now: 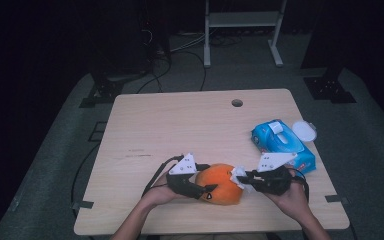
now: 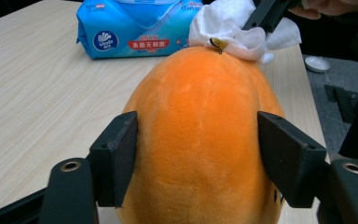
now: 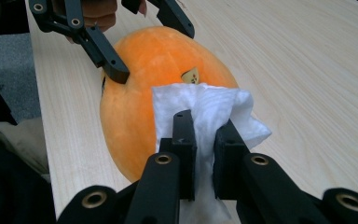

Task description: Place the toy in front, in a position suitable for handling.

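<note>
My left gripper (image 2: 198,154) clamps the orange plush toy (image 2: 200,135) on both sides, pads pressed into its fuzz. My right gripper (image 3: 205,140) pinches a white wipe (image 3: 209,109), jaws nearly together, and holds it against the toy's end by the small stem. The toy lies near the front edge of the tabletop (image 1: 170,125). A blue wipe pack (image 1: 282,145) sits just beyond, at the right edge.

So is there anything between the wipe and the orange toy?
Nothing visible. The right gripper pinches the wipe and holds it straight against the orange toy, which the left gripper clamps on both sides. The wipes pack lies apart on the table.
</note>
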The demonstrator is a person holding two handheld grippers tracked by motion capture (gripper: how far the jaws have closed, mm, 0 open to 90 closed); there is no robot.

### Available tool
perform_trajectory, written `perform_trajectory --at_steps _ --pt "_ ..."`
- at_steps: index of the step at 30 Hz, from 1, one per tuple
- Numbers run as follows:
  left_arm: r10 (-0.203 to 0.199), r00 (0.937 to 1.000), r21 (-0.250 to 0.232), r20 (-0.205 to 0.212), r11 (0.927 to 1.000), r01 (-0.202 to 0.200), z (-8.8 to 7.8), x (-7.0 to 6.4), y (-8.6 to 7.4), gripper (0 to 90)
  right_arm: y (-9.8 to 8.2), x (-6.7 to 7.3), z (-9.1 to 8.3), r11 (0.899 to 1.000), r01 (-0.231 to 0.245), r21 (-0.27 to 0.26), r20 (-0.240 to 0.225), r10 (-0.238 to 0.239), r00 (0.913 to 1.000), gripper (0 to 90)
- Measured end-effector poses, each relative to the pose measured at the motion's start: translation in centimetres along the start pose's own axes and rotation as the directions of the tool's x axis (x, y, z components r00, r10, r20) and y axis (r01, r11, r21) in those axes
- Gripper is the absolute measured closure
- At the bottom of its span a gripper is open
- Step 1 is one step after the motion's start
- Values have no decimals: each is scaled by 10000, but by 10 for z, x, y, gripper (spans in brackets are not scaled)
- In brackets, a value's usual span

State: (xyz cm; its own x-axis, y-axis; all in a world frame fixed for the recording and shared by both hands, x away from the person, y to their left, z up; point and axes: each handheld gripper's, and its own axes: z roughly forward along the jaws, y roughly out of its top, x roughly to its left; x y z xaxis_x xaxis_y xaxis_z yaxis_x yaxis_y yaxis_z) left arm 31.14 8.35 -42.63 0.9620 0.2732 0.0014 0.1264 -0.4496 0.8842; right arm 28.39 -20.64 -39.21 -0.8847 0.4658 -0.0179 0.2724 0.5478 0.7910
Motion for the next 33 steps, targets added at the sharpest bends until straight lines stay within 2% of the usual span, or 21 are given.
perform_trajectory --at_steps 3,8,11,14,16,18,19,23,26,29,31,33 --pt "-186 9998 -65 5 9998 186 -1 3 -4 324 -4 -3 -1 9999 -137 36 30 137 9999 809" --pt "-238 9997 -72 -20 9997 237 -2 5 -5 320 -7 -6 -3 9995 -304 66 73 303 9995 809" --pt "51 10000 -139 -85 9999 -53 0 1 0 333 -4 -4 -4 9998 -221 -17 33 221 9997 809" --pt "617 9980 -139 -123 9980 -618 3 -9 6 358 9 7 1 9997 195 -149 -35 -196 9998 808" --pt "1084 9940 5 -172 9941 -1084 5 -15 10 359 11 9 1 9995 278 -163 -23 -278 9996 807" --pt "1224 9924 16 -148 9925 -1224 6 -18 11 362 17 14 2 9980 534 -329 14 -534 9986 808" --pt "1290 9915 57 -176 9916 -1290 6 -18 11 364 19 16 2 9974 703 -176 149 -700 9974 808" --pt "1030 9946 -1 -125 9947 -1030 5 -14 7 370 15 14 2 9975 702 43 263 -702 9972 810" --pt "935 9956 -40 -90 9956 -936 5 -12 5 369 9 9 -1 9970 687 367 607 -708 9956 809" --pt "924 9956 46 -169 9957 -923 7 -13 7 367 7 6 -2 9981 513 338 575 -532 9969 809" --pt "907 9957 66 -184 9959 -906 7 -13 7 357 8 7 0 9978 569 337 572 -588 9966 809" --pt "698 9974 21 -151 9976 -698 7 -11 7 310 8 8 1 9980 534 350 523 -552 9971 809"
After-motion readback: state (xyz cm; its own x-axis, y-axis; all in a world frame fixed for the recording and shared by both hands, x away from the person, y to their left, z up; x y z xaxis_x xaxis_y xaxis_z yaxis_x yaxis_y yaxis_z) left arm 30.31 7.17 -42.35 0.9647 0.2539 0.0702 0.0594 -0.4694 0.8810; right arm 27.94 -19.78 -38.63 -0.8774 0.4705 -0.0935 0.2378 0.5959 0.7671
